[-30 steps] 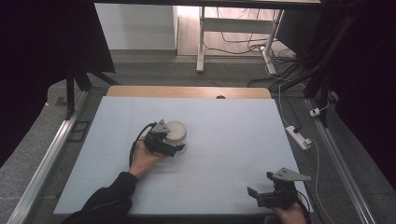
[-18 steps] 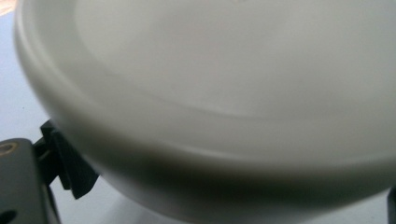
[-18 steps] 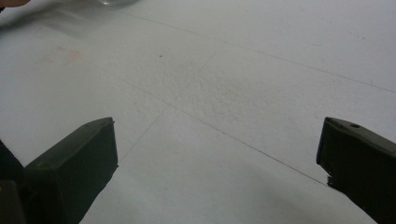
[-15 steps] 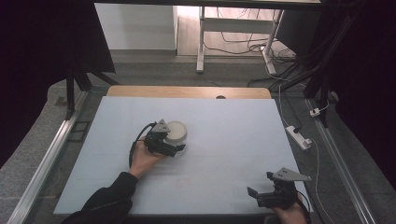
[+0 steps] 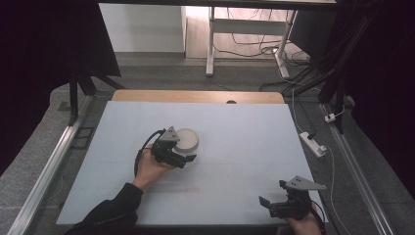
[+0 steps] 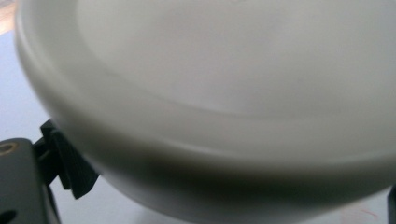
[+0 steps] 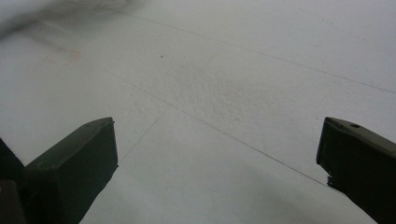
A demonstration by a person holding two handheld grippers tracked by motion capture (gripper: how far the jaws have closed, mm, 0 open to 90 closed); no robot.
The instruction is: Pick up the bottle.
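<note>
Left gripper (image 5: 183, 157) presses against the round white shallow bowl (image 5: 186, 139) mid-table; its grip can't be judged. Right gripper (image 5: 274, 201) gapes empty at the near-right edge, bare white tabletop (image 5: 244, 142) between.

It looks like a lab recording bay: a white foam-covered surface (image 5: 235, 147) framed by black curtains (image 5: 44, 44), aluminium rails (image 5: 49, 166), loose cables (image 5: 254, 46) and a power strip (image 5: 313, 143).
</note>
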